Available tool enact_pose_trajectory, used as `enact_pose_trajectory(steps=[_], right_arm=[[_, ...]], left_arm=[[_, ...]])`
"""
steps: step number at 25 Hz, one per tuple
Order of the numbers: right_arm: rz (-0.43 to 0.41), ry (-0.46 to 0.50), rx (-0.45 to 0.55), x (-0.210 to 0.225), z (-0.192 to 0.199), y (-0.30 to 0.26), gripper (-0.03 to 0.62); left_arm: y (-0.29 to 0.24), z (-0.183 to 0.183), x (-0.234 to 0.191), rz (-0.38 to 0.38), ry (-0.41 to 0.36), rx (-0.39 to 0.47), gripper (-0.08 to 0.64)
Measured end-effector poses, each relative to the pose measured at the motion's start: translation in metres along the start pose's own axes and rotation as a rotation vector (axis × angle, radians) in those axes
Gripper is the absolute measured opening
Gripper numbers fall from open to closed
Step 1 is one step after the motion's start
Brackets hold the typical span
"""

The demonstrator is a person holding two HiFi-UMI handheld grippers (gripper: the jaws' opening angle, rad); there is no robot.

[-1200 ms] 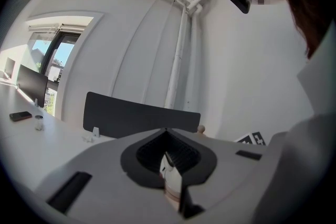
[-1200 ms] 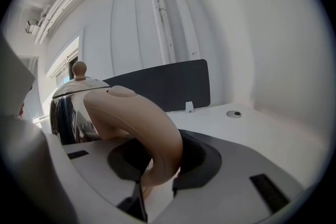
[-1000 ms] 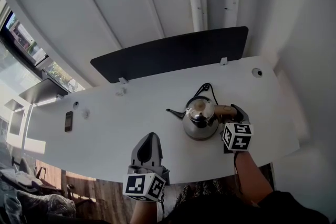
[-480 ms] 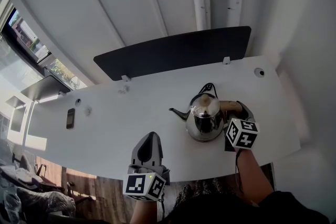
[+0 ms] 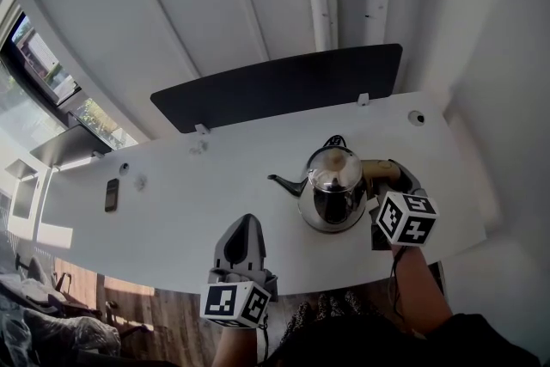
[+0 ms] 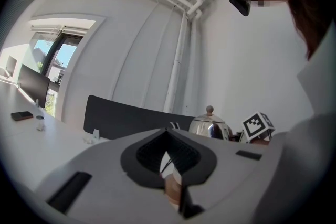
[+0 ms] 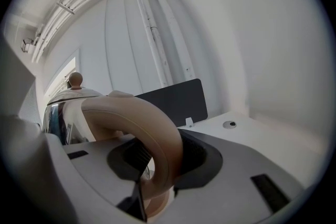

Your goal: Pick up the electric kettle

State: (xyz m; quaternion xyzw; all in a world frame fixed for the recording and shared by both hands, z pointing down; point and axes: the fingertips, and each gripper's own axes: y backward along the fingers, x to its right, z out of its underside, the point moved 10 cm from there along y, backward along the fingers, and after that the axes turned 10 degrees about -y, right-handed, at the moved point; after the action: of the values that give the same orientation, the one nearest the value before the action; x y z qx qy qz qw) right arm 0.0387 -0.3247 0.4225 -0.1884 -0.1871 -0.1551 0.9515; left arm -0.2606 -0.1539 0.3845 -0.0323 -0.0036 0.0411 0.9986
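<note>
Daylight floods in from the window (image 5: 39, 69) on the left, overexposing the desk's (image 5: 53, 232) left end. The steel kettle (image 5: 331, 193) throws sharp glints. Fisheye curvature bends the walls, and both gripper views are ringed in black and soft up close.

Head view: high up, steeply down onto desk (image 5: 172, 219). Left gripper view: low, level, kettle (image 6: 210, 126) centre-right, well off; head view shares it. Right gripper view: hard against handle (image 7: 152, 134).
</note>
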Motion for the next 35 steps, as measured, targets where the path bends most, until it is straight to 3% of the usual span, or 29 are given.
enact_pose_trajectory(steps=[5,10,29,35], right_arm=[[-0.023,0.010,0.008,-0.015,-0.026,0.035,0.123],[-0.030,-0.002,0.036,-0.043,-0.041,0.121,0.123],[-0.018,-0.023,0.091,-0.046,-0.040,0.134,0.123],[0.001,-0.014,0.124,-0.060,-0.022,0.218,0.123]], left_arm=[[0.006,-0.005,0.004,0.013,0.009,0.026,-0.009],[0.068,-0.026,0.011,0.039,0.022,0.058,-0.009],[0.067,-0.008,-0.011,0.059,0.013,0.069,-0.009],[0.139,-0.018,0.004,0.100,0.009,0.091,-0.008]])
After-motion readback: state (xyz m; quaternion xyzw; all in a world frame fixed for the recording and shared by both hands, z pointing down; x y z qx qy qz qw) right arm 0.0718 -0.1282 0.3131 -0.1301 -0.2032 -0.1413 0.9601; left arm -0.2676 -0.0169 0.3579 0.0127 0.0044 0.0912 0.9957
